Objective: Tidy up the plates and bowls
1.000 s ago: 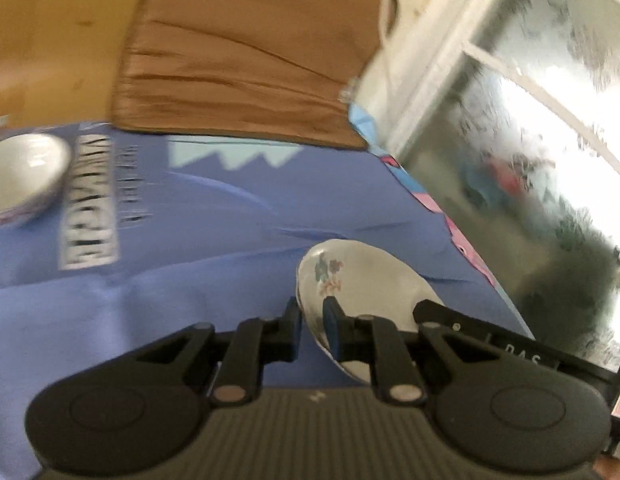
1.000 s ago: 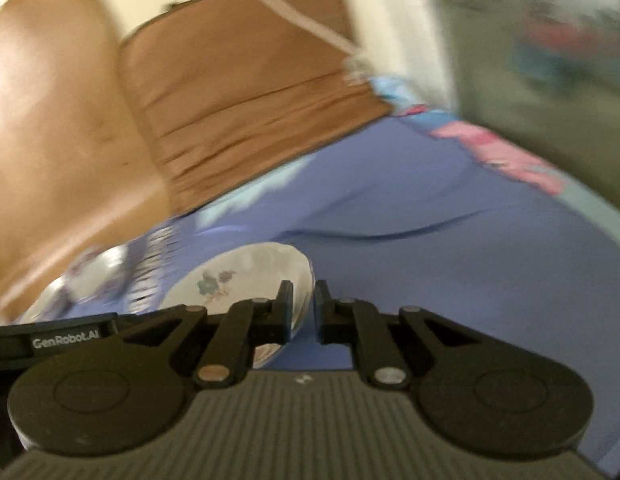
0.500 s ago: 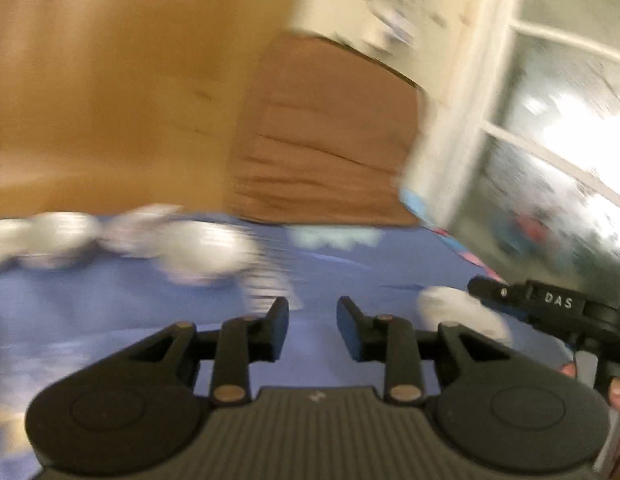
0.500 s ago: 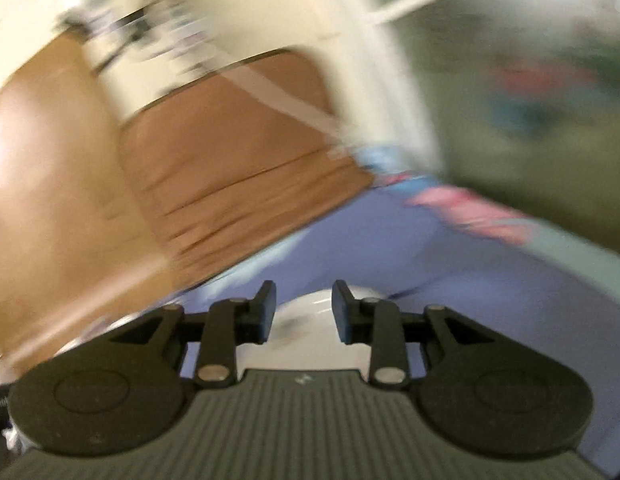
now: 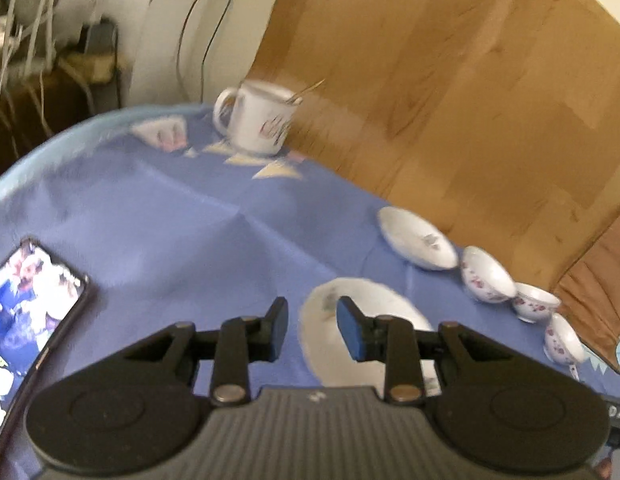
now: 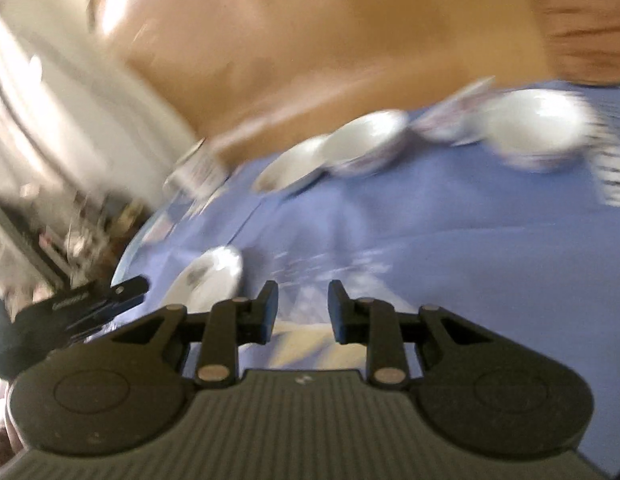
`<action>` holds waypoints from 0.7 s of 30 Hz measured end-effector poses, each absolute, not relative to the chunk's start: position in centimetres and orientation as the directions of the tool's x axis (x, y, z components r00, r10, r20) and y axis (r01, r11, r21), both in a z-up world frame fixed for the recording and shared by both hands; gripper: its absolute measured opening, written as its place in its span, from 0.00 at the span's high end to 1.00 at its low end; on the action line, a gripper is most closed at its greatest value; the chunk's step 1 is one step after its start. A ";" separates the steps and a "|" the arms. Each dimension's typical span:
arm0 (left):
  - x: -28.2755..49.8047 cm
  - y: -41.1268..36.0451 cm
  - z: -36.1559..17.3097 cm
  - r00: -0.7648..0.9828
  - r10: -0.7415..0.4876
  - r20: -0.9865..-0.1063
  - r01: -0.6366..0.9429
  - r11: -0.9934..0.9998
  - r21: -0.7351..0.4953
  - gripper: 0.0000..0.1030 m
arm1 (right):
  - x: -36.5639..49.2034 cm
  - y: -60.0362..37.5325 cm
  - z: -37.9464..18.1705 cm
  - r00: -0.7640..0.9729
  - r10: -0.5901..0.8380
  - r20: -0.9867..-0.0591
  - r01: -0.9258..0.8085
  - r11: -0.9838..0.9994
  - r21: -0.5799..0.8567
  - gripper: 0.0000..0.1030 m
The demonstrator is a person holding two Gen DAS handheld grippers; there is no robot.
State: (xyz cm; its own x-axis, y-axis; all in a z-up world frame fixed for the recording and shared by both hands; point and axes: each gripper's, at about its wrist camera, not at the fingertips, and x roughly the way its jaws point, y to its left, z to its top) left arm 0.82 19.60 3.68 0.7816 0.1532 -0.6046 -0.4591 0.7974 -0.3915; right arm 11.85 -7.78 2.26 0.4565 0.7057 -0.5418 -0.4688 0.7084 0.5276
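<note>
Black device body [image 5: 619, 416], lower right edge of the left wrist view: white letters "DAS", cut off by the frame. Mug [image 5: 257, 119]: red printed mark, too blurred to read. Left gripper [image 6: 76, 305], right wrist view: pale lettering, blurred, unreadable.

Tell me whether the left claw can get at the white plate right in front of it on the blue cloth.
Probably yes. The left claw is open and empty, with the white plate lying flat just beyond its fingertips; nothing sits between them on the blue cloth.
</note>
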 end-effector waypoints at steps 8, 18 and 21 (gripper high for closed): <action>1.6 20.3 0.7 0.782 0.069 -0.620 -0.421 0.792 -0.442 0.75 | 13.6 -0.6 1.2 0.401 0.683 -0.610 -0.505 0.721 0.475 0.69; -0.1 15.6 1.0 0.816 -0.029 -0.578 -0.317 0.812 -0.489 0.90 | 11.3 -2.7 1.9 0.467 0.653 -0.596 -0.480 0.753 0.450 0.88; 1.2 12.3 1.3 0.810 -0.098 -0.578 -0.250 0.834 -0.491 0.90 | 10.1 -6.5 2.2 0.533 0.615 -0.581 -0.442 0.788 0.428 0.88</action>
